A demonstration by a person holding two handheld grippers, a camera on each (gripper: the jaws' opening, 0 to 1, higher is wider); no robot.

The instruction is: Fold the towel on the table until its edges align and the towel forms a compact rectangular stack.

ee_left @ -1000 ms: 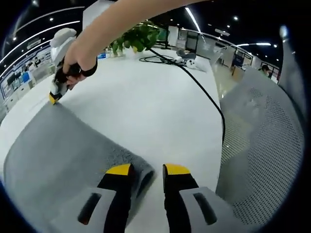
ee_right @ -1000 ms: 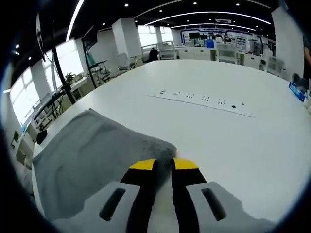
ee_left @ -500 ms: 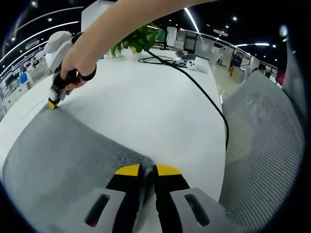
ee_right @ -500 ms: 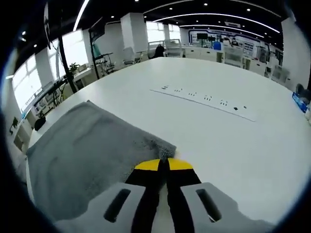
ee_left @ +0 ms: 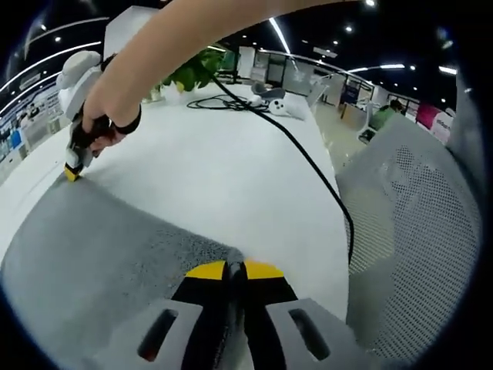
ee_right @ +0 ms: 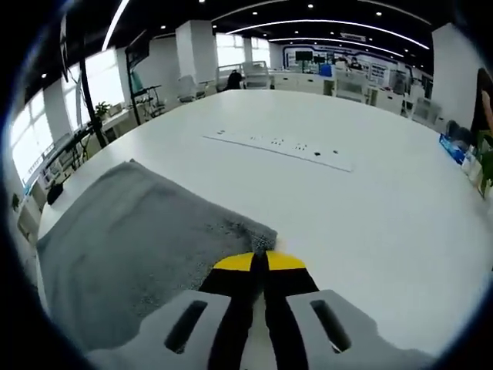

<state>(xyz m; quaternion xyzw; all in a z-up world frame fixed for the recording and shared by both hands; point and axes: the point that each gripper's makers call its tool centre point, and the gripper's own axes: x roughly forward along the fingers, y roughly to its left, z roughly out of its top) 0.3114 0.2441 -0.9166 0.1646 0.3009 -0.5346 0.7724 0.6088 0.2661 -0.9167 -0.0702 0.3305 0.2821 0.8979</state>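
Observation:
A grey towel (ee_left: 100, 247) lies flat on the white table (ee_left: 231, 169). My left gripper (ee_left: 235, 270) is shut on the towel's near corner, its yellow-tipped jaws pressed together. In the left gripper view, a person's hand holds the right gripper (ee_left: 72, 171), whose tip touches the towel's far corner. In the right gripper view the same towel (ee_right: 131, 239) spreads to the left, and my right gripper (ee_right: 259, 262) is shut on its corner.
A black cable (ee_left: 308, 158) runs across the table towards a green plant (ee_left: 192, 71) and a white device (ee_left: 276, 100). A grey mesh chair back (ee_left: 416, 216) stands at the table's right edge. A strip of sockets (ee_right: 277, 145) lies in the table's surface.
Both grippers closed on their towel corners: the left from wide open, the right from a narrow gap. Both views have shifted slightly since.

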